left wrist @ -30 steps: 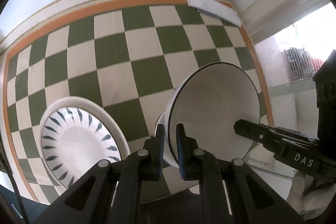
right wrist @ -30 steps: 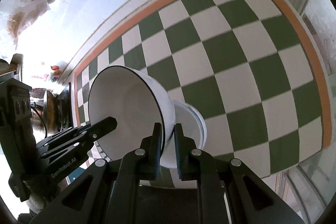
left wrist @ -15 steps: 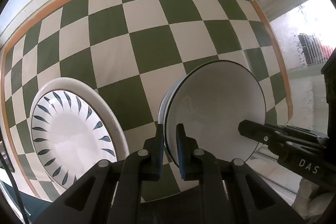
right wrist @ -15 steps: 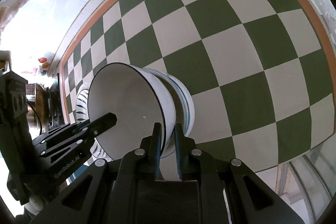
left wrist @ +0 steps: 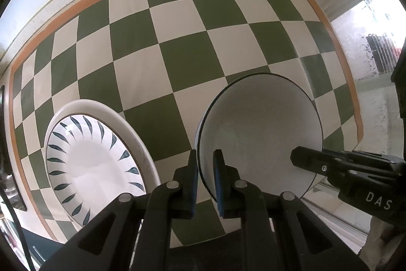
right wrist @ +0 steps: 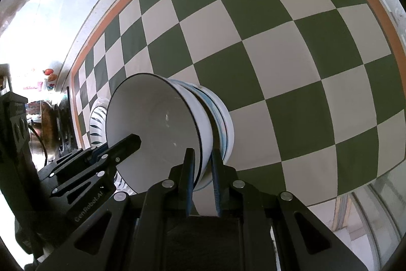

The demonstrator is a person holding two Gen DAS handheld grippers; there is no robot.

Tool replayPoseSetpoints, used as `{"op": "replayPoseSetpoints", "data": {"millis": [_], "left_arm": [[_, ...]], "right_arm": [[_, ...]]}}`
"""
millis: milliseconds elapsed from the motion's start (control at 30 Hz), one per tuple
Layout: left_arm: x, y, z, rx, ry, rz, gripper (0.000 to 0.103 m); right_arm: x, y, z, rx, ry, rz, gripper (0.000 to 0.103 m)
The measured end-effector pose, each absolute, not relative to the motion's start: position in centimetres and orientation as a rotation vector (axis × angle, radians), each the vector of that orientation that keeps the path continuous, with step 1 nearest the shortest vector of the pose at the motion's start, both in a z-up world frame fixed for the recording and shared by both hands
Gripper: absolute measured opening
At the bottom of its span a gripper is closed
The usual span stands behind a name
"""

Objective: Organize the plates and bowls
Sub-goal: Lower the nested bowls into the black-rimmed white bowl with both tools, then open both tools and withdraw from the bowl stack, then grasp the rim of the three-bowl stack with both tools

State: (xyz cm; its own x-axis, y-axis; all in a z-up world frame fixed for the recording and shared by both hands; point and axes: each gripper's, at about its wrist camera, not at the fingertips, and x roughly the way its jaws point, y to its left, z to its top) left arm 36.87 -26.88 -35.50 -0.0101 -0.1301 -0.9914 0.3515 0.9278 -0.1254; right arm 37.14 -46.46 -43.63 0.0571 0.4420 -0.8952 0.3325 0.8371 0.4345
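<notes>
A: Where is the bowl (right wrist: 157, 128) held at this moment?

B: It is gripped at its rim from two sides. The left gripper (left wrist: 205, 178) is closed on the rim on one side, and the right gripper (right wrist: 201, 170) is closed on the rim on the other side. The bowl is seated in a second bowl (right wrist: 223, 123) with blue lines, which stands on the checkered cloth (right wrist: 279, 42). If the two are touching fully cannot be told.

A: What could go wrong from here?

B: The rim is thin and smooth, so a slip is possible if one grip is loosened before the other. Then the bowl would be tilted and could be knocked against the lower one. Also, if the fingers are pulled back while they are still pressed on the rim, the whole stack may be dragged.

A: Is something close to it?

B: A plate (left wrist: 96, 166) with dark leaf marks lies near, at the left. It could be hit when the left gripper is moved away.
</notes>
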Motion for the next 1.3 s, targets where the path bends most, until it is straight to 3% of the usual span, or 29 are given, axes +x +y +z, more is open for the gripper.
{"op": "replayPoseSetpoints", "data": {"millis": [600, 700, 833, 900, 967, 1033, 1133, 1300], "left_arm": [[36.6, -26.2, -34.3, 0.165, 1.538, -0.374, 0.01], [36.6, -25.7, -33.3, 0.159, 1.524, -0.379, 0.016], [36.2, -25.2, -31.5, 0.153, 1.494, -0.403, 0.033], [35.9, -25.0, -30.3, 0.16, 1.467, -0.413, 0.048], [35.5, -24.8, -29.1, 0.174, 1.429, -0.416, 0.076], [35.1, -24.6, -27.7, 0.185, 1.386, -0.41, 0.081], [34.8, -24.2, -26.2, 0.172, 1.359, -0.424, 0.086], [34.1, -23.5, -23.1, 0.149, 1.316, -0.451, 0.087]], "right_arm": [[36.9, -46.5, -43.2, 0.615, 1.561, 0.063, 0.022], [36.7, -46.5, -42.7, 0.584, 1.56, 0.047, 0.036], [35.9, -46.1, -41.0, 0.524, 1.53, 0.027, 0.054], [35.4, -45.8, -39.6, 0.492, 1.503, 0.023, 0.058], [34.7, -45.6, -37.8, 0.467, 1.468, 0.018, 0.065], [34.0, -45.5, -36.0, 0.458, 1.435, 0.014, 0.076], [33.1, -45.2, -33.5, 0.412, 1.394, -0.01, 0.083], [31.4, -44.6, -29.2, 0.352, 1.332, -0.027, 0.088]]}}
